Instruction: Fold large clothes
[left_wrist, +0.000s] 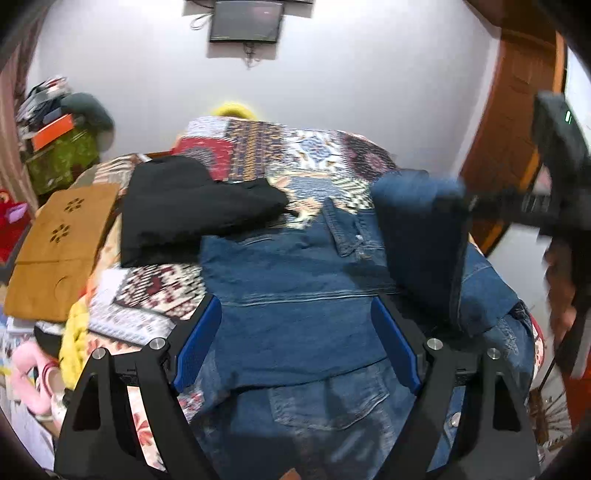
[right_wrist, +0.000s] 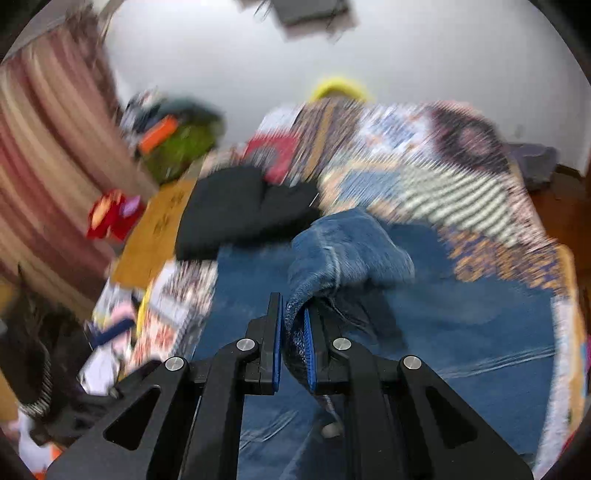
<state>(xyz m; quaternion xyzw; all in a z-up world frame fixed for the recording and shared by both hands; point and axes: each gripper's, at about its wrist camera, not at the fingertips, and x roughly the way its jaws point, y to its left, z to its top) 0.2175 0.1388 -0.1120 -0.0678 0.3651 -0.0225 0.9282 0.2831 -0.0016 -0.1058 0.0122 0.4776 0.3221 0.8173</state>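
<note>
A blue denim jacket (left_wrist: 291, 295) lies spread on the patterned bedspread (left_wrist: 295, 155). My left gripper (left_wrist: 295, 317) is open and empty, its blue pads just above the jacket's middle. My right gripper (right_wrist: 293, 317) is shut on a fold of the denim jacket (right_wrist: 347, 251) and holds it lifted above the rest of the garment. In the left wrist view that lifted part (left_wrist: 421, 236) hangs at the right, with the right gripper (left_wrist: 469, 203) behind it. The right wrist view is blurred by motion.
A folded black garment (left_wrist: 192, 210) lies on the bed left of the jacket, and a folded mustard one (left_wrist: 59, 254) further left. Clutter and a green bag (left_wrist: 62, 155) stand at the left. A wooden door (left_wrist: 517, 122) is at the right.
</note>
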